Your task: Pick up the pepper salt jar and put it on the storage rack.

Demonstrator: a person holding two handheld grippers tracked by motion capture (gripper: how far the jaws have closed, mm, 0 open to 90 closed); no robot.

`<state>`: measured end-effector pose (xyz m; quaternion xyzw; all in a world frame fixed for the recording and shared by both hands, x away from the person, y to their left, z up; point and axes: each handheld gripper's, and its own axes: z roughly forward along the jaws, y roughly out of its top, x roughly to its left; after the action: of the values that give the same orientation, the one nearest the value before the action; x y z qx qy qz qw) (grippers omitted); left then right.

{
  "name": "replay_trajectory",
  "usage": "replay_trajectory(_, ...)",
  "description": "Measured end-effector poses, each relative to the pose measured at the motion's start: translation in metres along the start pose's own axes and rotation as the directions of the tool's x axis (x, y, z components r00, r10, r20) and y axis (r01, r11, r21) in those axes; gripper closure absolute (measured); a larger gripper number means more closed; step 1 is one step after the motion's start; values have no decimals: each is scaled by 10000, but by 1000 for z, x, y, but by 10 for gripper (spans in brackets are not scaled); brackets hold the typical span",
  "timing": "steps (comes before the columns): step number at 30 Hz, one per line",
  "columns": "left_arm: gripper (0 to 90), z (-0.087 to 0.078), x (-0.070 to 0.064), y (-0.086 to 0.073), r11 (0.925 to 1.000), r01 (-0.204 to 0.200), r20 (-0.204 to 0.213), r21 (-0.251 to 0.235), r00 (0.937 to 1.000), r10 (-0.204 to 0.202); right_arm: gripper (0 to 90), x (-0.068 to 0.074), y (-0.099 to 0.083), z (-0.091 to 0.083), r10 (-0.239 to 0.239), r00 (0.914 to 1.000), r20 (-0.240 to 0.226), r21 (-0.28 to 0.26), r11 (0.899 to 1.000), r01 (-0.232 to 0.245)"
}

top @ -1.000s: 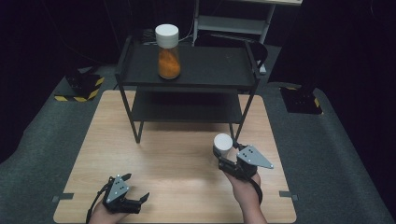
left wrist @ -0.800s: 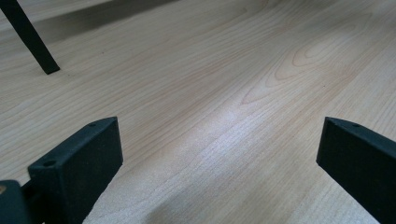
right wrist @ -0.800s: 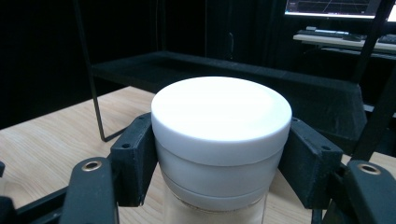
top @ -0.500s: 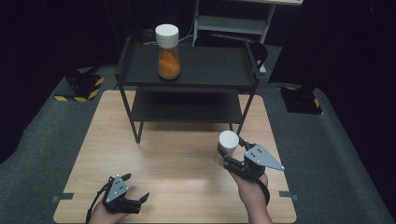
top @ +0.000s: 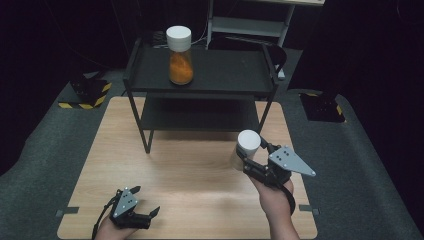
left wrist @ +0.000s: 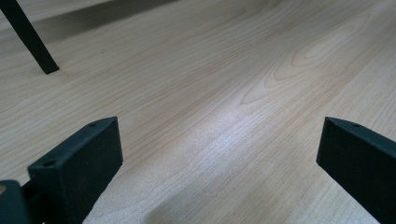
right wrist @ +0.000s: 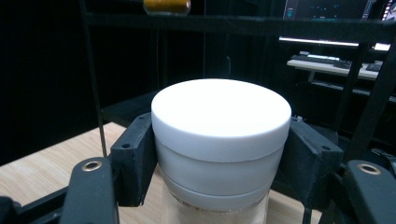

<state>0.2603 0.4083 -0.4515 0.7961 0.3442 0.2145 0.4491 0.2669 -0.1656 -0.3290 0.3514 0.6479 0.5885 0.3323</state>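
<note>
My right gripper [top: 248, 159] is shut on a white-lidded jar [top: 247, 147], holding it just under the lid above the wooden table [top: 190, 165], right of centre. In the right gripper view the jar's white lid [right wrist: 220, 116] sits between both jaws, with pale contents showing below. A second jar with orange contents [top: 180, 55] stands upright on the top of the black shelf unit [top: 220, 75], at its left side. My left gripper [top: 142, 210] rests low at the table's front left, open, with bare wood between its jaws [left wrist: 219, 154].
The black two-level shelf unit stands at the back of the table; one of its legs [left wrist: 30, 39] shows in the left gripper view. Grey carpet [top: 360, 165] surrounds the table. A metal rack [top: 250, 22] stands behind in the dark.
My right gripper has lifted the white-lidded jar and carried it slightly right and toward the front. The left gripper has stayed put.
</note>
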Motion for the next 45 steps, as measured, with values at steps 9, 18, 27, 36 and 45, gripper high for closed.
replay_trajectory(9,5,1,-1,1,10000,-51,-31,75,10000,51,340,-1,25,4,-51,10000,21,-94,9999,51)
replay_trajectory(18,5,0,0,1,10000,19,-2,52,10000,-19,340,-2,45,9,-261,9996,57,-233,9994,263)
replay_trajectory(27,5,1,0,1,10000,-6,21,72,10000,6,340,-4,63,15,-208,9997,102,-415,9989,212)
replay_trajectory(36,5,1,0,1,10000,-48,37,64,10000,47,340,-6,81,22,-90,9998,183,-563,9984,100)
replay_trajectory(45,5,1,0,1,10000,-53,70,80,10000,52,340,-7,99,31,-203,9994,289,-686,9974,223)
